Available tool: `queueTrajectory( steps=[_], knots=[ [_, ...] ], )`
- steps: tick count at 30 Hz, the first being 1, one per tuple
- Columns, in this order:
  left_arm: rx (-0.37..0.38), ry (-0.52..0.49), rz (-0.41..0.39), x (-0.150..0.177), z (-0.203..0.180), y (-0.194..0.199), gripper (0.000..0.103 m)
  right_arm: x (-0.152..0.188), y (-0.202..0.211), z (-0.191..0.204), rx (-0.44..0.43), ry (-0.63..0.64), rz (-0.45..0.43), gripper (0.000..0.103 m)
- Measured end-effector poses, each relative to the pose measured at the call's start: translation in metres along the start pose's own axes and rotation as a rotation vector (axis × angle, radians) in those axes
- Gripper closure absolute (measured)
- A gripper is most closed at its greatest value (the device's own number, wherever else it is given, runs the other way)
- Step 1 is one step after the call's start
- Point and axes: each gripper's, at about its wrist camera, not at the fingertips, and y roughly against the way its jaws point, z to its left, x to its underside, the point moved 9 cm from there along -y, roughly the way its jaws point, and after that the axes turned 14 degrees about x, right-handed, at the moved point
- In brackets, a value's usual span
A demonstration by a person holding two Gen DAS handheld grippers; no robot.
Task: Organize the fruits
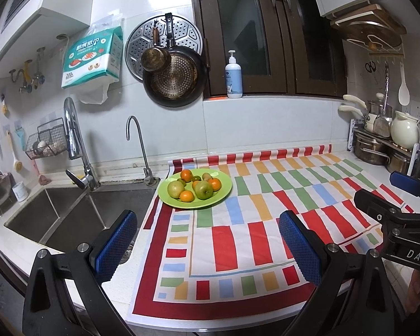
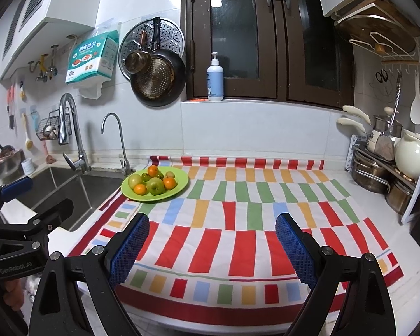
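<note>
Hovering above a striped tablecloth (image 2: 238,224) on a kitchen counter, I hold the left gripper (image 1: 207,249) and the right gripper (image 2: 211,247) with their blue, textured pads spread wide apart and nothing between them. The fruit sits well ahead on a green plate (image 1: 224,187), at the cloth's far left corner just beside the steel sink (image 1: 70,218). Heaped together, touching, are small glossy oranges (image 1: 186,196), two larger greenish apples or pears (image 1: 203,189) — I cannot tell which — and a few smaller pieces behind them that I cannot make out.

I judge the oranges light, round and a little soft-skinned, so a gentle squeeze across the widest part should serve; too firm a pinch could bruise them, too high a hold could let them roll out. The green fruit looks heavier and firmer, with a smooth, perhaps slippery skin — best taken across its middle, pads on either side. The plate looks rigid and shallow-rimmed, so a nudged fruit could roll off toward the sink. The cloth lies flat, thin and slightly wrinkled.
</note>
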Motion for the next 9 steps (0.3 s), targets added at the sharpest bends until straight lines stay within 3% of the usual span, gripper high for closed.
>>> queueTrajectory(
  steps=[9],
  knots=[
    [0.004,-0.003,0.012,-0.0011,-0.0001,-0.0084,0.000,0.0005,-0.0059,-0.0029,0.006,-0.005,0.012,0.011]
  ],
)
